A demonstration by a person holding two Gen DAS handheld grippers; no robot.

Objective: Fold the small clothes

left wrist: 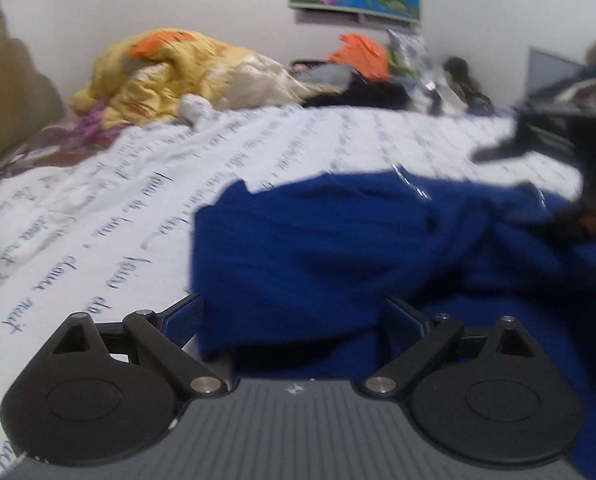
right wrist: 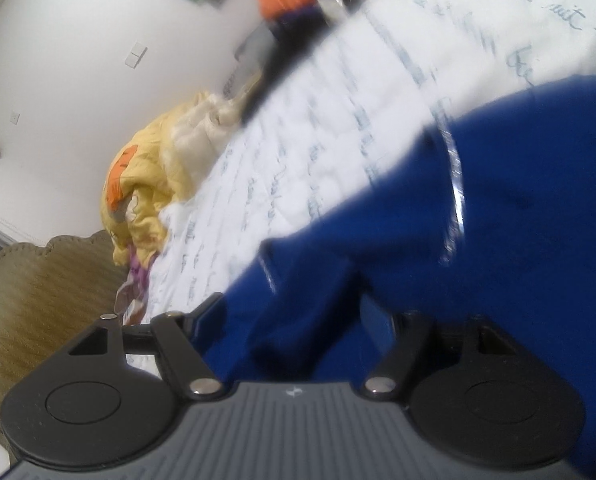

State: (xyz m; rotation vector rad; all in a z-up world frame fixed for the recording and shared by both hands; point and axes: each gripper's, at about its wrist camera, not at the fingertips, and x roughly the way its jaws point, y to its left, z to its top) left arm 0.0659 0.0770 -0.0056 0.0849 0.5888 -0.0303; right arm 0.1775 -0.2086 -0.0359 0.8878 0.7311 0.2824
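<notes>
Jaws of the left gripper (left wrist: 291, 318) stand wide, pads clear of the crumpled royal-blue fabric garment (left wrist: 358, 248) on the white script-printed bed quilt (left wrist: 109, 208); right gripper (right wrist: 293, 320) straddles a fold, grip uncertain.

Rows of blue-grey cursive script are printed across the white bed cover (left wrist: 109, 216) — most of it is too blurred to be read. In the left wrist view, a few words near the left edge can be made out only doubtfully, perhaps "nuit" and "doux". In the right wrist view the same cover (right wrist: 298, 168) is smeared by motion, and nothing on it can be read with certainty.
</notes>
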